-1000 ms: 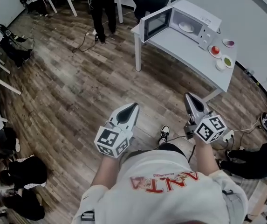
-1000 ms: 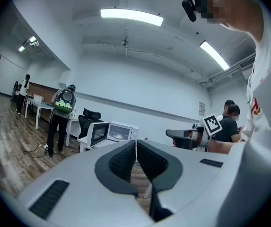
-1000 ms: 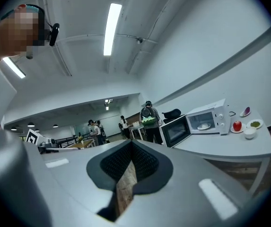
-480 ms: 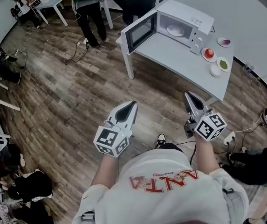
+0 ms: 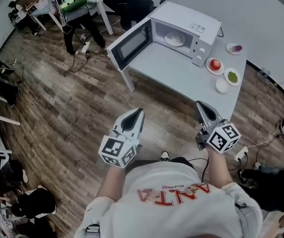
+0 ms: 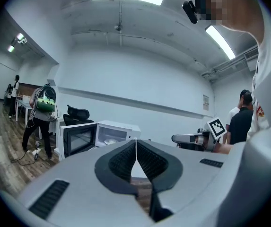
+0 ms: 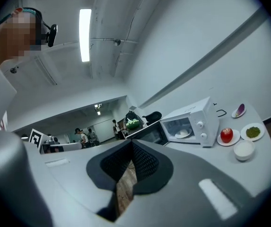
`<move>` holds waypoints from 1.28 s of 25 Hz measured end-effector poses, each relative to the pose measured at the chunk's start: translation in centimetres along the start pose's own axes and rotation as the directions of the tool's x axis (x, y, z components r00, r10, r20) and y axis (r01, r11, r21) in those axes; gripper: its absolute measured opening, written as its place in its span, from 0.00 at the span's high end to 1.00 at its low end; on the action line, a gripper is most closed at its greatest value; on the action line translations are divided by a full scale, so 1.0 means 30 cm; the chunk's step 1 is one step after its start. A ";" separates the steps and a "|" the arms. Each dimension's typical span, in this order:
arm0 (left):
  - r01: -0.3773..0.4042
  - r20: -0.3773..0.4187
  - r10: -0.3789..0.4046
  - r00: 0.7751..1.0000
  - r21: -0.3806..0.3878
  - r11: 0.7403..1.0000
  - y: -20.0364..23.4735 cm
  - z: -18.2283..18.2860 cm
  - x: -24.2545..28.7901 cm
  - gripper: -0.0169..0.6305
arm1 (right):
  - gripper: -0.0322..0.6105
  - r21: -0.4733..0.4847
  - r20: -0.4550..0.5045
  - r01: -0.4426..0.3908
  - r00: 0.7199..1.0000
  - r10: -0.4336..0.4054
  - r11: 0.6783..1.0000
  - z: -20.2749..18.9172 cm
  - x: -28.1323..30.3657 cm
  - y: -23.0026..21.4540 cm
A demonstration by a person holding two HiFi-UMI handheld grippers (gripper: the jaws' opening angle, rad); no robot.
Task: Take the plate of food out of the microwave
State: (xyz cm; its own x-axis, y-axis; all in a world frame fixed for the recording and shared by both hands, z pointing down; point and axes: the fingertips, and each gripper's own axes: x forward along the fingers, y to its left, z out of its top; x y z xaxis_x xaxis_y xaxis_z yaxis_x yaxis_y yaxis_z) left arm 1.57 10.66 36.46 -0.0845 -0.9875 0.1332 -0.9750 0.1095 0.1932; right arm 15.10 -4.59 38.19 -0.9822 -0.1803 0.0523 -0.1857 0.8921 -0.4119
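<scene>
Shut and empty: the left gripper [image 5: 139, 112] and right gripper [image 5: 199, 103] each show jaws pressed together with nothing between them. Ahead of both, well apart from the tips, stands the table [image 5: 181, 78]. On it, ahead and between the two grippers, sits the microwave [image 5: 187, 18], its door [image 5: 130, 44] swung open toward the left gripper's side. Inside the cavity lies the plate [image 5: 174, 38]. Ahead of the right gripper, beside the microwave, sit small dishes, one holding a red fruit [image 5: 214, 65].
</scene>
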 end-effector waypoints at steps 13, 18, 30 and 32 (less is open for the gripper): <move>0.078 -0.066 -0.080 0.995 -0.033 0.996 0.030 -0.010 0.328 0.95 | 0.95 0.063 -0.030 0.037 0.999 -0.035 0.997 -0.017 0.105 -0.252; 0.125 -0.048 -0.127 0.991 -0.045 0.991 0.122 0.014 0.432 0.95 | 0.95 0.039 -0.014 0.082 0.997 -0.082 0.996 0.020 0.190 -0.305; 0.226 -0.069 -0.228 0.971 -0.037 0.973 0.513 0.108 0.670 0.95 | 0.95 0.043 -0.018 0.189 0.982 -0.189 0.981 0.086 0.659 -0.343; 0.254 -0.075 -0.256 0.964 -0.041 0.966 0.560 0.114 0.707 0.95 | 0.95 0.041 -0.012 0.208 0.978 -0.208 0.977 0.097 0.731 -0.342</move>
State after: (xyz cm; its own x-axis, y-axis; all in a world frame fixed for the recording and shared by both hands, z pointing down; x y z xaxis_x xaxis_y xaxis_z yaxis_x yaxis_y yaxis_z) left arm -17.31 -8.82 39.20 0.1836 -0.9712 0.1518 -0.9553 -0.1399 0.2605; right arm -4.46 -18.91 40.91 -0.9225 -0.3568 0.1474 -0.3846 0.8172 -0.4292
